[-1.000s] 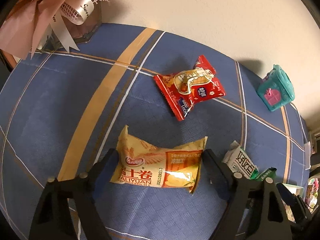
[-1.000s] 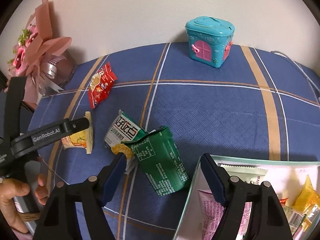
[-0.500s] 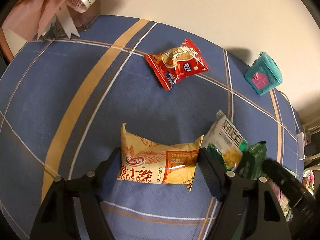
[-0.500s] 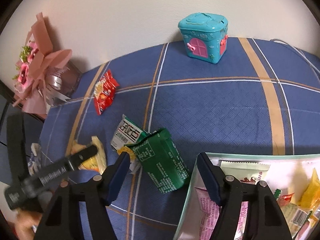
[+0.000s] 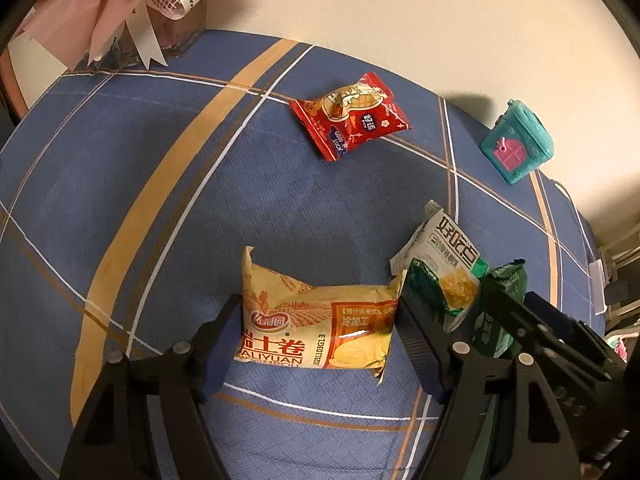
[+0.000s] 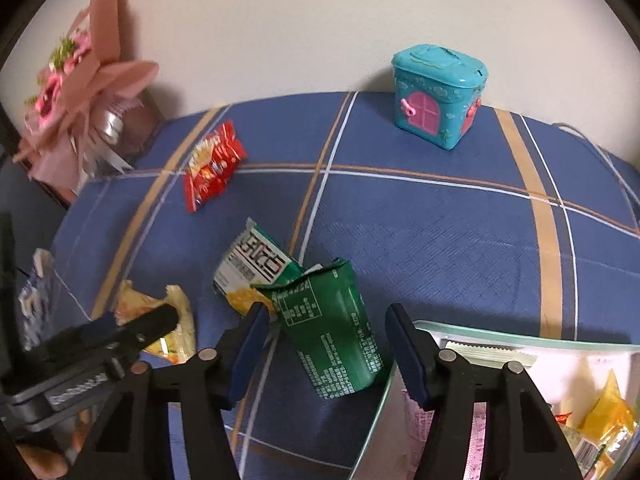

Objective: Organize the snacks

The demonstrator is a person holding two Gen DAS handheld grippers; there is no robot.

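My left gripper (image 5: 318, 330) is open with its fingers on either side of a yellow snack packet (image 5: 320, 330) lying on the blue checked cloth; the packet also shows in the right wrist view (image 6: 176, 320). My right gripper (image 6: 324, 344) is open around a dark green packet (image 6: 332, 332) that lies by a white-and-green packet (image 6: 256, 264). A red packet (image 5: 352, 116) lies further back, also seen in the right wrist view (image 6: 212, 164). A pale green tray (image 6: 520, 340) at the right holds several snacks.
A teal house-shaped box (image 6: 438, 94) stands at the back by the wall. A pink bouquet (image 6: 76, 92) stands at the back left corner. The table edge runs close behind both.
The left gripper has stayed around the yellow packet while its view shifted slightly. The right gripper has moved forward so the green packet sits between its fingers.
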